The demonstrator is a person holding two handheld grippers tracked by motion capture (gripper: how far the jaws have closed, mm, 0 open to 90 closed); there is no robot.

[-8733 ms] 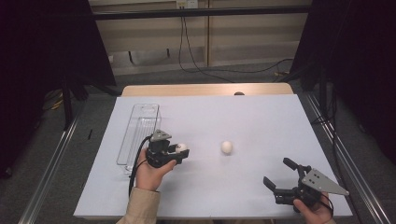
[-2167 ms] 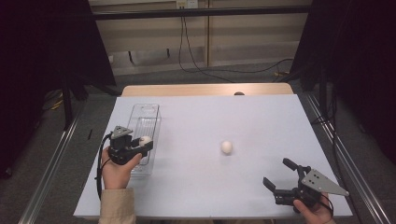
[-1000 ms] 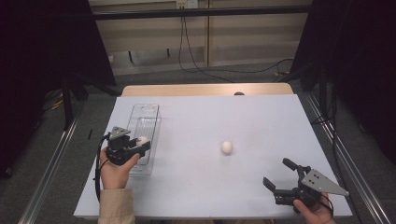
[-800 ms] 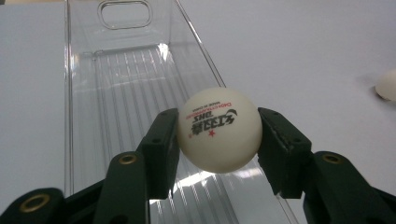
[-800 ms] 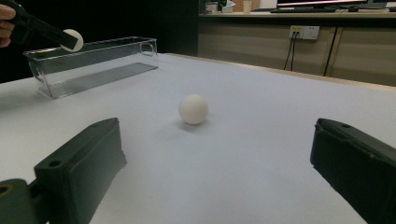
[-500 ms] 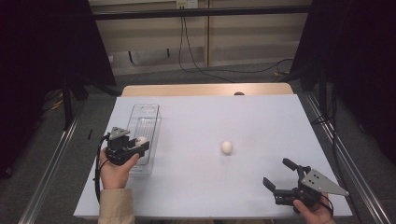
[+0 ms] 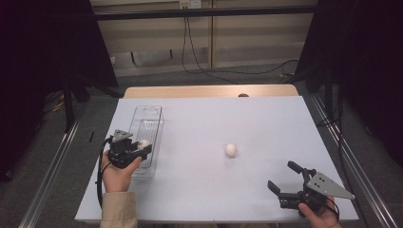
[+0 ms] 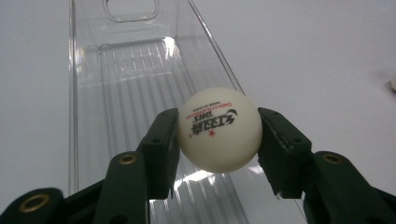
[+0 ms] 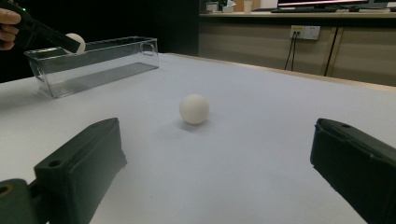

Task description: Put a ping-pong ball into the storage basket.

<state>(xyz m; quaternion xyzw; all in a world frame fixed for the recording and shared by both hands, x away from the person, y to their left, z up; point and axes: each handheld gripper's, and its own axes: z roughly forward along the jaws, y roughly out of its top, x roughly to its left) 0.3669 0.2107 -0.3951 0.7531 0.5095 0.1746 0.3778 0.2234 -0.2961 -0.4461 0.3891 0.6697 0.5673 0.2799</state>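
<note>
1. on the left i see my left gripper (image 7: 141, 147) pinching a white ball (image 8: 219, 129); its two black jaws press on the ball's sides, with printed lettering and a red star facing the camera.
2. the ball hangs over the near end of the clear plastic tray (image 7: 154, 124), above its ribbed floor, not resting on it. the tray lies lengthwise on the left part of the white table (image 7: 247, 118).
3. against the earliest frame, that hand has gone from open table right of the tray to the tray's near end, carrying the ball along. over the last second i find no shift in it; the grip looks the same.
4. in the middle, a second white ball (image 7: 230, 149) sits on the bare table, well apart from the tray and both grippers. it lies where it lay in every earlier frame.
5. on the right, my right gripper (image 7: 284, 179) rests near the table's front edge, jaws spread wide, nothing between them, aimed at the second ball. it has not changed from the earlier frames.
</note>
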